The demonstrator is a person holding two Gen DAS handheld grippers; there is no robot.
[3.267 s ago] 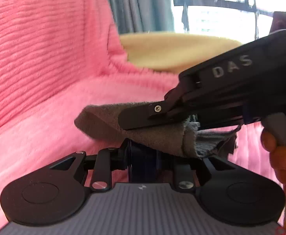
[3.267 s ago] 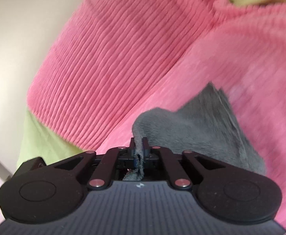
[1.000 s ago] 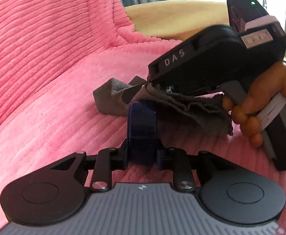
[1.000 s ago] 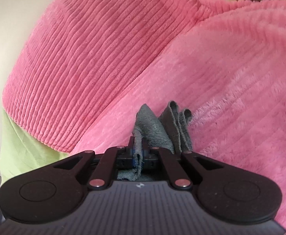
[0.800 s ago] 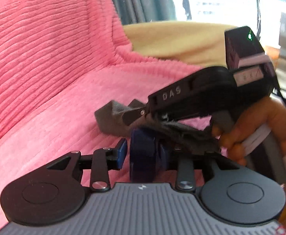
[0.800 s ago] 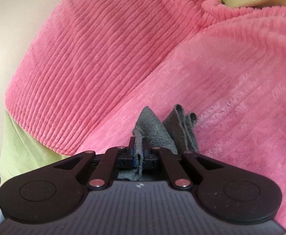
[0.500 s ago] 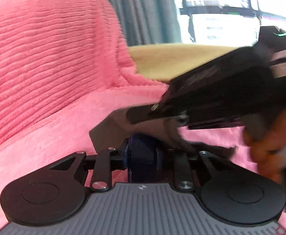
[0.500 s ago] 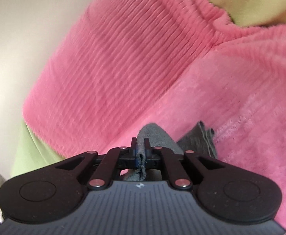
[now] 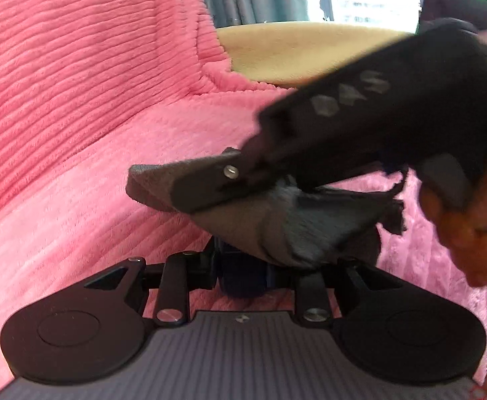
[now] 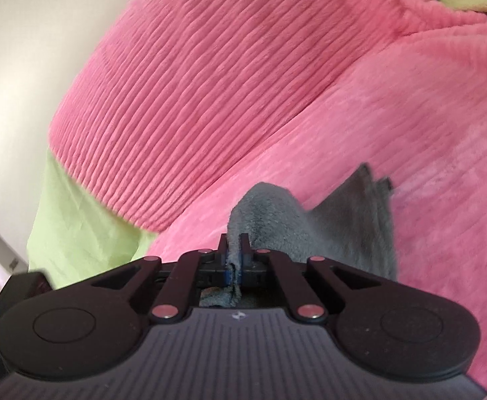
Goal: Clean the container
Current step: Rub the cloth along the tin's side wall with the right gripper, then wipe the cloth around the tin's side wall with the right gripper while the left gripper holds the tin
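Note:
My left gripper (image 9: 240,263) is shut on a dark blue container (image 9: 240,283), of which only the lower part shows between the jaws. A grey cloth (image 9: 276,223) lies over the container's top and hides the rest. My right gripper (image 9: 190,193), a black body coming in from the right, is shut on that cloth and rests on top of it. In the right wrist view my right gripper (image 10: 235,250) pinches a fold of the grey cloth (image 10: 343,233), which hangs out to the right over the pink cover.
A pink ribbed blanket (image 9: 76,116) covers the seat and backrest all around. A yellow cushion (image 9: 293,46) lies behind, with curtains and a bright window beyond. A person's hand (image 9: 460,226) holds the right gripper. Green fabric (image 10: 76,216) and a white wall are at the left.
The right gripper has brought the cloth over the container. A second ago the blue top stood clear in front of the cloth; now the cloth covers it.

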